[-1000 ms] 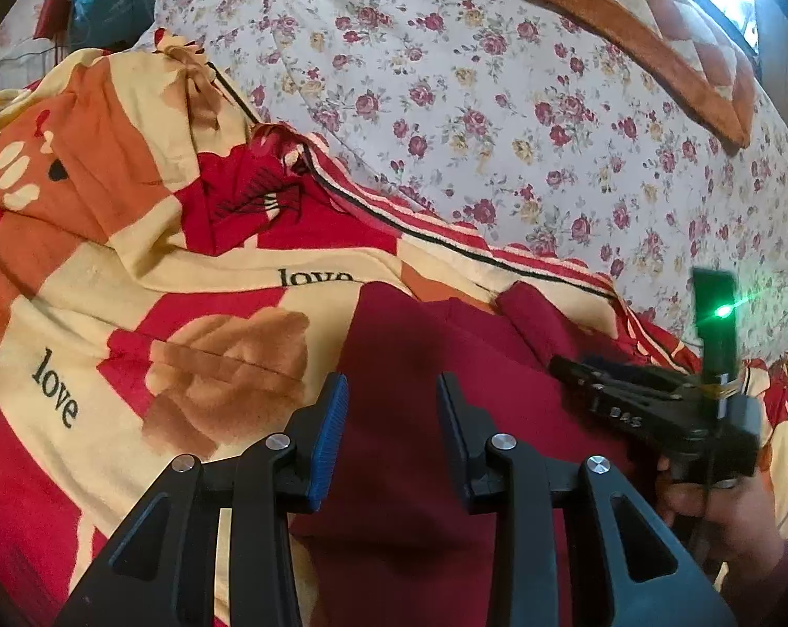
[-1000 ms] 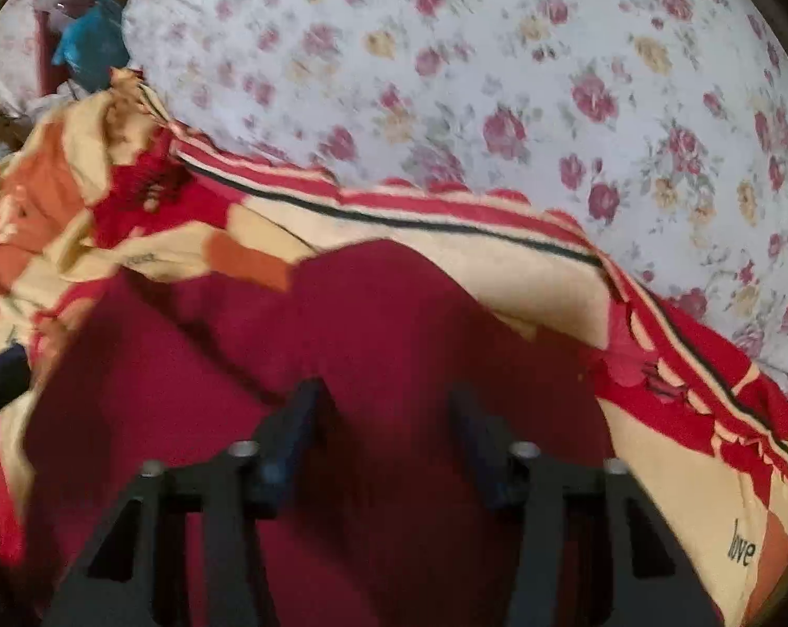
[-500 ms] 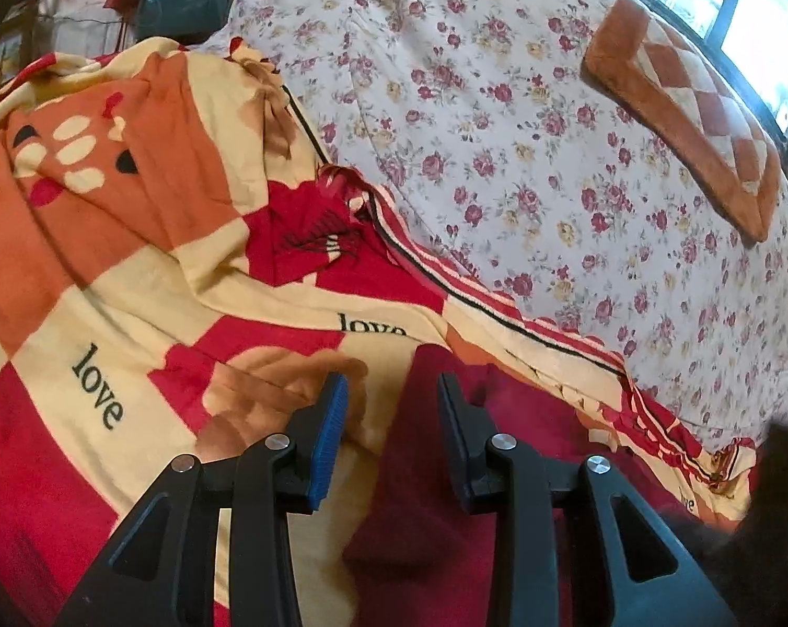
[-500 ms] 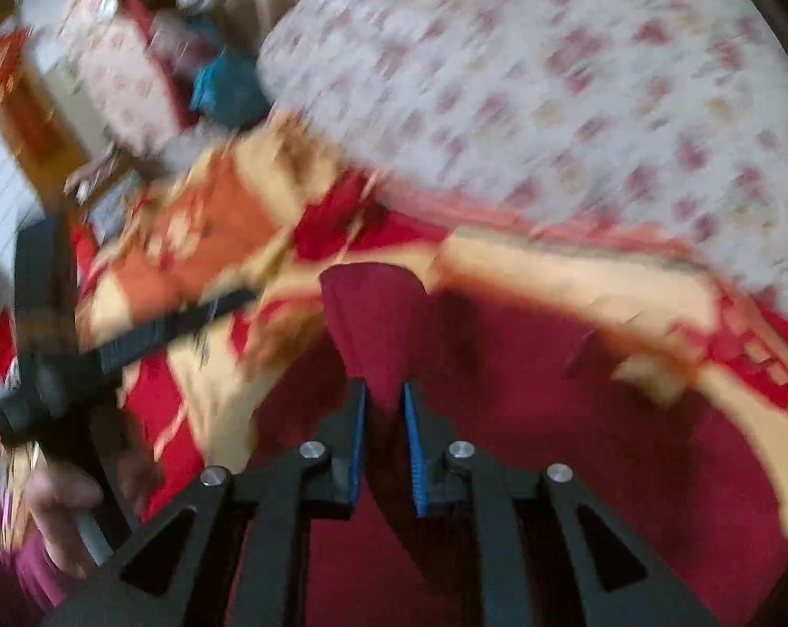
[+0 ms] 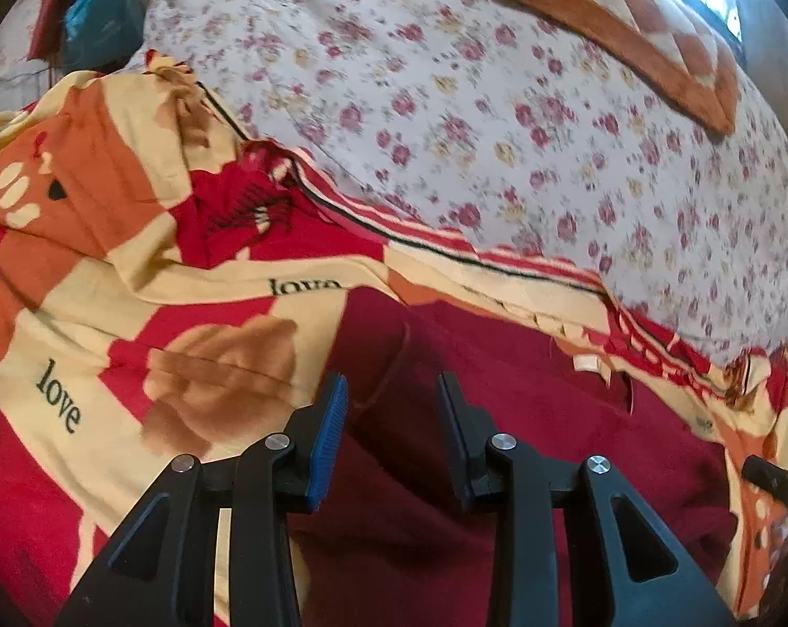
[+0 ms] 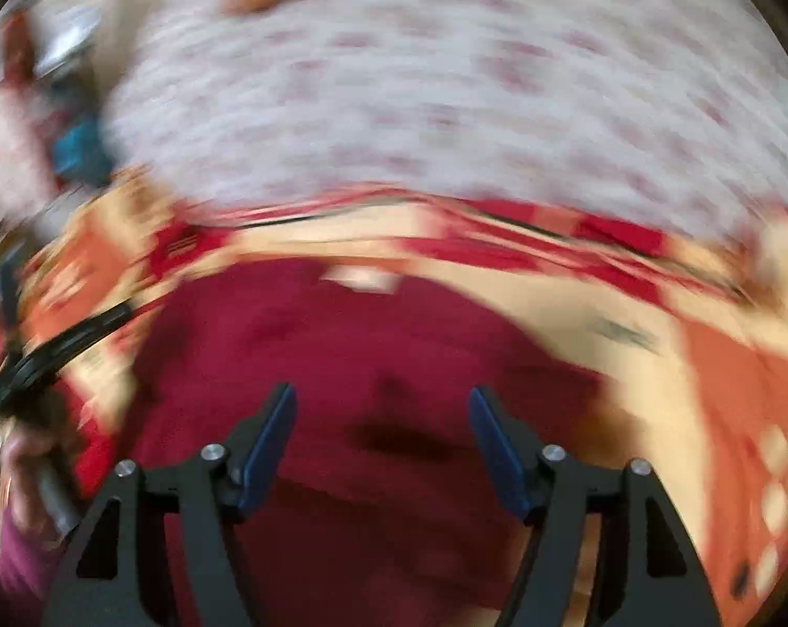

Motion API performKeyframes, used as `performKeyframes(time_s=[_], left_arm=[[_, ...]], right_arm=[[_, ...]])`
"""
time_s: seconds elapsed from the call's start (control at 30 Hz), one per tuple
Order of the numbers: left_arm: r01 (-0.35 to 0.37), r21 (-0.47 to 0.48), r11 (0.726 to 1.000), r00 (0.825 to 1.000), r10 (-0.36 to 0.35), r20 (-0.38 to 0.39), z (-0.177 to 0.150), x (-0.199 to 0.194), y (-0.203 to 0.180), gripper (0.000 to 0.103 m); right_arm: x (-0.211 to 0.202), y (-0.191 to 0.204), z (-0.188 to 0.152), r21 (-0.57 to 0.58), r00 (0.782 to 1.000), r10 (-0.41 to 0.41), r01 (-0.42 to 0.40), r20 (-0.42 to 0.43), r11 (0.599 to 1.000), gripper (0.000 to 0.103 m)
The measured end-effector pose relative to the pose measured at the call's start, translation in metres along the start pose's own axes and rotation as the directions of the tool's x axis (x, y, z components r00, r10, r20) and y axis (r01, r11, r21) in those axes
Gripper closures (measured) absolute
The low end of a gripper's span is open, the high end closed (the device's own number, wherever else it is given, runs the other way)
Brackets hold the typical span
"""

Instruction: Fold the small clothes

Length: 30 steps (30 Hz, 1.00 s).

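Note:
A dark red garment (image 5: pixel 498 418) lies spread on a red, cream and orange blanket (image 5: pixel 132 313) printed with "love"; a small white label (image 5: pixel 584 363) shows near its far edge. My left gripper (image 5: pixel 392 386) hovers over the garment's left part, its blue-padded fingers a little apart with nothing pinched between them. In the blurred right wrist view my right gripper (image 6: pixel 382 394) is above the same garment (image 6: pixel 368 355), its jaws opening wide and nothing between them. The left gripper (image 6: pixel 54 350) and the hand (image 6: pixel 23 460) holding it show at that view's left edge.
Behind the blanket rises a white quilt with red flowers (image 5: pixel 498 104). An orange checked cushion (image 5: pixel 629 21) lies on it at the far right under a bright window. A blue bag (image 5: pixel 96 15) sits at the far left. Something dark (image 5: pixel 775 475) pokes in at the right edge.
Half a second ago my right gripper pinched a raised fold of the dark red garment; now it has let go, its jaws are spread and it has swung right. The garment lies flat.

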<state>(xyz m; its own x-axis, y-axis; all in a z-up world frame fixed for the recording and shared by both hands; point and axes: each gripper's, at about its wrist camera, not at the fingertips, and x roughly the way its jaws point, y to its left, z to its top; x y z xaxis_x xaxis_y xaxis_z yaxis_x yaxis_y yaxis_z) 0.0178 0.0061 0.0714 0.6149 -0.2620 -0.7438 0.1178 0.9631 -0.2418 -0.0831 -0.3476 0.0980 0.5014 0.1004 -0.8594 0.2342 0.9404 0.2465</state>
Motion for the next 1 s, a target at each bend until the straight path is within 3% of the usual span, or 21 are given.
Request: performKeyframes(time_s=[0.07,0.13,0.2,0.23,0.27,0.3,0.33,0.43,0.5,0.6,0.67,0.77,0.9,1.0], left_arm=[[-0.009,0.014,1.000,1.000,0.009,-0.021,-0.003,0.006,-0.004,0.090],[-0.019,0.024,1.000,0.999,0.020,-0.051,-0.007,0.014,-0.007,0.090],[-0.041,0.038,0.998,0.997,0.044,-0.067,-0.011,0.019,-0.009,0.090],[-0.048,0.045,0.998,0.996,0.051,-0.068,-0.012,0.020,-0.010,0.090],[-0.052,0.053,0.997,0.996,0.055,-0.067,-0.013,0.021,-0.012,0.090],[-0.056,0.064,0.996,0.996,0.060,-0.067,-0.013,0.022,-0.013,0.090],[-0.060,0.072,0.996,0.996,0.065,-0.068,-0.013,0.023,-0.015,0.090],[-0.076,0.099,0.992,0.993,0.085,-0.087,-0.015,0.029,-0.018,0.086],[-0.082,0.108,0.991,0.991,0.093,-0.094,-0.016,0.031,-0.019,0.086],[-0.074,0.101,0.992,0.992,0.084,-0.095,-0.015,0.029,-0.018,0.086],[-0.065,0.080,0.995,0.992,0.073,-0.101,-0.015,0.030,-0.015,0.086],[-0.064,0.074,0.995,0.992,0.072,-0.103,-0.015,0.030,-0.015,0.086],[-0.064,0.075,0.995,0.992,0.071,-0.103,-0.016,0.029,-0.013,0.086],[-0.052,0.052,0.997,0.993,0.058,-0.105,-0.016,0.027,-0.010,0.086]], right_arm=[[0.022,-0.039,-0.003,0.138,0.997,0.001,0.009,-0.076,0.990,0.030],[0.044,-0.057,-0.003,0.216,0.992,0.057,-0.032,-0.111,0.976,0.031],[0.050,-0.064,-0.004,0.227,0.993,0.093,-0.073,-0.075,0.971,0.035],[0.047,-0.057,0.002,0.168,0.994,0.100,-0.092,-0.040,0.982,0.059],[0.042,-0.046,0.007,0.100,0.996,0.086,-0.084,-0.021,0.991,0.074],[0.036,-0.038,0.009,0.055,0.998,0.056,-0.056,0.001,0.997,0.083],[0.030,-0.031,0.012,0.000,0.999,0.020,-0.020,0.034,1.000,0.084],[0.041,-0.031,0.012,-0.047,0.997,-0.073,0.074,0.016,0.996,0.085],[0.052,-0.039,0.005,-0.019,0.996,-0.081,0.081,-0.029,0.997,0.082],[0.033,-0.045,0.002,0.050,0.998,-0.064,0.064,-0.004,0.997,0.061],[0.013,-0.039,0.000,0.044,0.999,-0.048,0.046,0.026,0.998,0.060],[-0.003,-0.008,-0.012,-0.065,0.999,-0.022,0.024,0.029,0.998,0.057],[0.001,0.029,-0.049,-0.231,0.992,-0.113,0.097,-0.059,0.968,0.056],[0.000,0.037,-0.081,-0.292,0.986,-0.121,0.082,-0.117,0.953,0.056]])
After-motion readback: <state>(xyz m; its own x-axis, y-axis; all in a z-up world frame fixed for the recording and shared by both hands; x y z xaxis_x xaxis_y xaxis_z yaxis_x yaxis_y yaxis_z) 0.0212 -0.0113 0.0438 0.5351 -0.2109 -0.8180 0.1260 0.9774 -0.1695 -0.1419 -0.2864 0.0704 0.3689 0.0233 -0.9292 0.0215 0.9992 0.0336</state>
